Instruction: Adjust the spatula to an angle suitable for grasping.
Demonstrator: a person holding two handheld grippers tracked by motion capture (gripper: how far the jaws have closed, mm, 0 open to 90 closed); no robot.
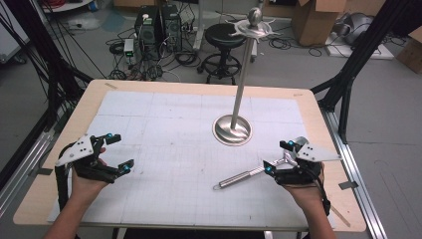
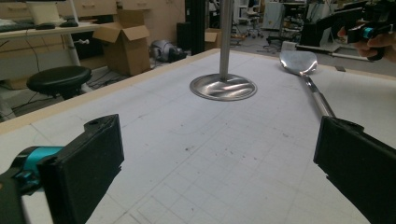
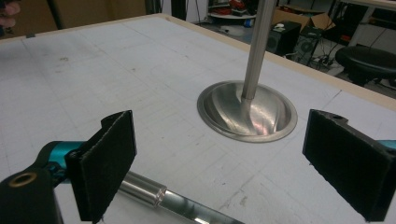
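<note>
A steel stand rises from its round base (image 1: pixel 232 130) (image 2: pixel 223 87) (image 3: pixel 247 111) on the white gridded mat, with hooks and a ball at the top (image 1: pixel 255 21). A long metal utensil (image 1: pixel 244 175) lies flat on the mat at the front right. Its broad shiny head (image 2: pixel 298 62) points toward the right edge. My right gripper (image 1: pixel 278 157) (image 3: pixel 224 158) hovers over the utensil's neck, jaws wide open, and the handle (image 3: pixel 144 189) passes under one pad without being pressed. My left gripper (image 1: pixel 121 153) (image 2: pixel 219 158) is open and empty at the front left.
The wooden table (image 1: pixel 199 87) carries the mat (image 1: pixel 164 149). Beyond its far edge stand a black stool (image 1: pixel 224 37), computer towers (image 1: pixel 157 25) with cables and cardboard boxes (image 1: pixel 313 17). Black frame posts (image 1: pixel 348 84) flank the table on both sides.
</note>
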